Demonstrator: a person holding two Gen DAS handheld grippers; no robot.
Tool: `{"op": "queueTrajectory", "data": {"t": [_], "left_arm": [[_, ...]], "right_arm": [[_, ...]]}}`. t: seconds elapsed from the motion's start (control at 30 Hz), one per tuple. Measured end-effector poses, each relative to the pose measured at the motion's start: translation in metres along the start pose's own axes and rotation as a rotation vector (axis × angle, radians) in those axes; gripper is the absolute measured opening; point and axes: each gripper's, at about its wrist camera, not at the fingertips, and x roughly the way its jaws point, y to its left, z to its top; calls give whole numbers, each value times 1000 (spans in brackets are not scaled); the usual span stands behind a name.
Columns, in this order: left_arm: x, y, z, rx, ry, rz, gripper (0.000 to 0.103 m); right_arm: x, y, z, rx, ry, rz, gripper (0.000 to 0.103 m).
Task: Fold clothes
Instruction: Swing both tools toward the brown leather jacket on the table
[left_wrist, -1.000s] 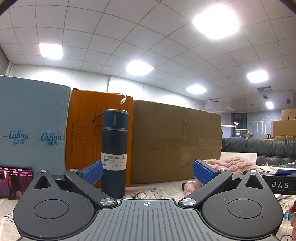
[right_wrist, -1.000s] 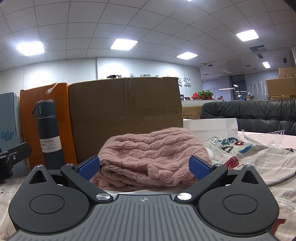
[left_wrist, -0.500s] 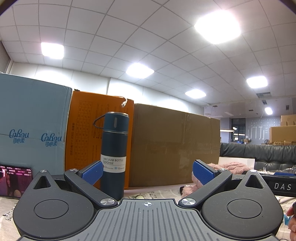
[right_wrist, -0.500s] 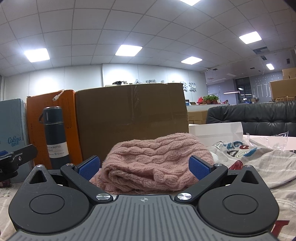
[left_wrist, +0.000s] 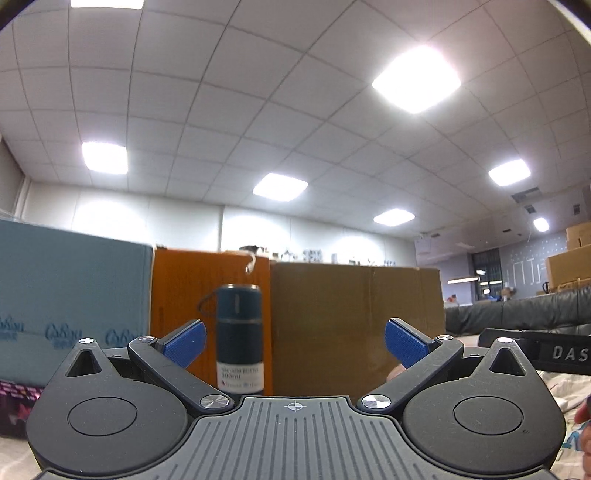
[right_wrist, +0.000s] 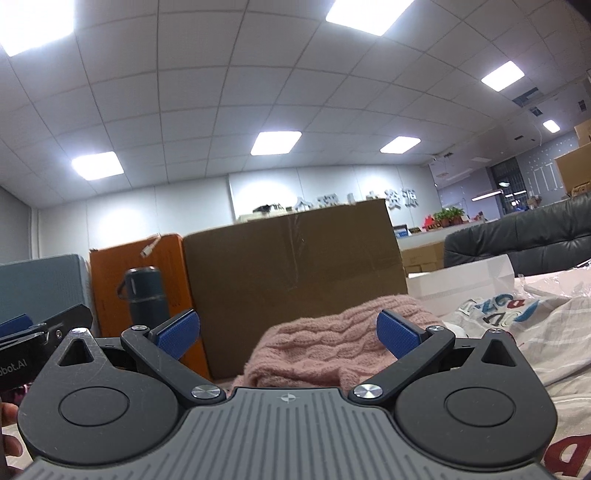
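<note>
Pink sweater (right_wrist: 332, 347) lies near brown box (right_wrist: 295, 280), perhaps touching.

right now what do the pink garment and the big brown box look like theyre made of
Pink sweater: a soft, chunky cable knit, probably wool or acrylic yarn; the raised braided ribs and fuzzy matte surface show it.

Brown box: matte cardboard, judging by its flat dull face and a glossy clear tape seam down the middle.

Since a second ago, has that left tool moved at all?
Yes. The left tool has tilted upward: the brown box and bottle sit lower in its view, with more ceiling showing.
</note>
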Motion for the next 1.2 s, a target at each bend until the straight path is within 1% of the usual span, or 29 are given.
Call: {"op": "queueTrajectory", "data": {"t": [0.13, 0.2, 0.3, 0.43, 0.57, 0.63, 0.8, 0.9, 1.0, 1.07, 1.13, 1.2], "left_arm": [[-16, 5, 11, 2, -17, 9, 103], [-25, 8, 18, 26, -31, 36, 103], [-41, 18, 31, 53, -76, 70, 103], [-62, 42, 50, 52, -115, 120, 103], [-84, 73, 64, 65, -144, 180, 103], [-94, 89, 70, 70, -141, 194, 103], [-121, 135, 86, 91, -105, 230, 103], [-140, 165, 96, 117, -83, 300, 103], [-164, 203, 106, 119, -71, 415, 103], [-181, 228, 111, 116, -58, 497, 103], [-199, 259, 119, 74, -48, 567, 103], [-219, 291, 126, 1, -27, 610, 103]], "right_arm": [[-8, 2, 1, 5, -36, 25, 103], [-13, 9, 3, -5, -42, 26, 103], [-23, 20, 10, -27, -47, 47, 103], [-38, 42, 26, 44, -4, 130, 103], [-52, 76, 41, 39, 23, 216, 103], [-57, 96, 49, 40, 46, 271, 103], [-64, 156, 61, 62, 143, 466, 103], [-64, 196, 62, 55, 213, 576, 103], [-62, 236, 61, 72, 277, 686, 103], [-59, 261, 61, 89, 283, 760, 103], [-56, 283, 60, 105, 270, 815, 103], [-53, 304, 59, 127, 294, 854, 103]]}}
